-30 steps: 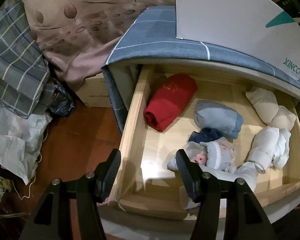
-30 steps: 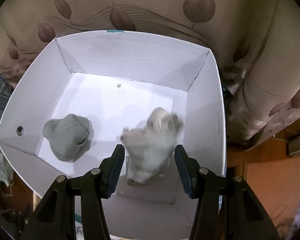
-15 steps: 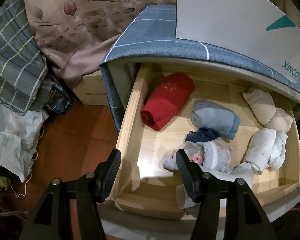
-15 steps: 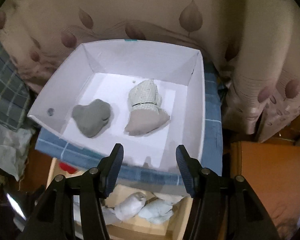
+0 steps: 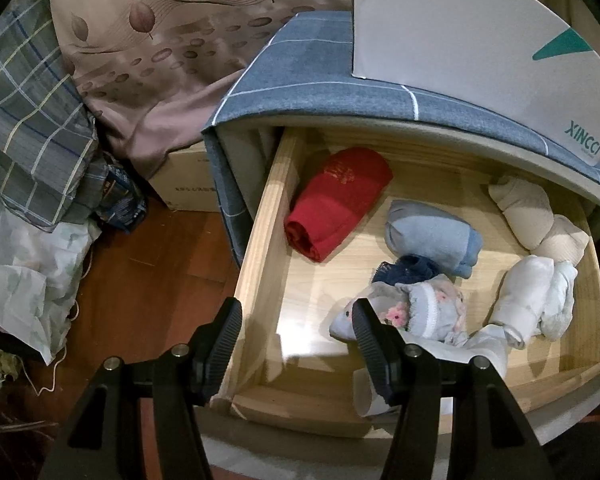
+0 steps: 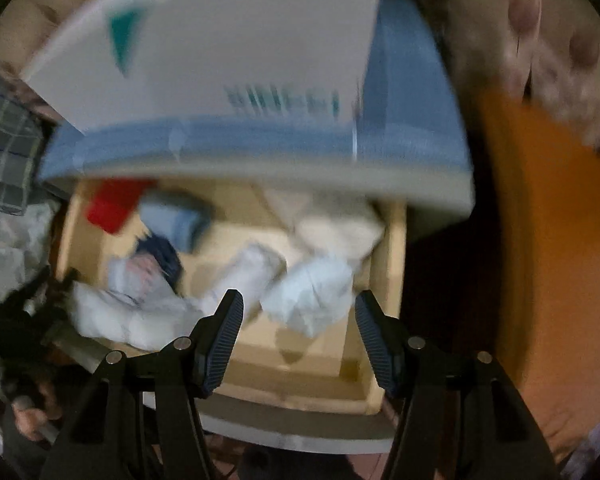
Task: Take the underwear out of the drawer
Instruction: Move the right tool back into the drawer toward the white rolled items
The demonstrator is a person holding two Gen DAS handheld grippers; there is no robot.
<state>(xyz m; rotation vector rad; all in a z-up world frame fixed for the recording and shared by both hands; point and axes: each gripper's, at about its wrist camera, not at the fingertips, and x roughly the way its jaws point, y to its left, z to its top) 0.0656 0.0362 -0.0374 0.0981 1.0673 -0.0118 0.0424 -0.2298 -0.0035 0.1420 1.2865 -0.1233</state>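
The open wooden drawer (image 5: 260, 248) holds several rolled garments: a red roll (image 5: 336, 204), a light blue roll (image 5: 432, 236), a dark blue piece (image 5: 408, 268), a grey floral piece (image 5: 424, 312), white rolls (image 5: 528, 300) and beige rolls (image 5: 528, 212). My left gripper (image 5: 296, 344) is open and empty above the drawer's front left corner. My right gripper (image 6: 298, 338) is open and empty above the drawer's right side, over a white roll (image 6: 312, 292); that view is blurred.
A white cardboard box (image 5: 460, 40) stands on the blue checked cabinet top (image 5: 308, 84) above the drawer. Plaid cloth (image 5: 24, 120), a leaf-print sheet (image 5: 172, 40) and a small carton (image 5: 188, 184) lie left on the wooden floor. An orange-brown surface (image 6: 540, 240) lies right.
My right gripper let a beige garment fall into the white box, then swung down from the box to the drawer. My left gripper has barely moved.
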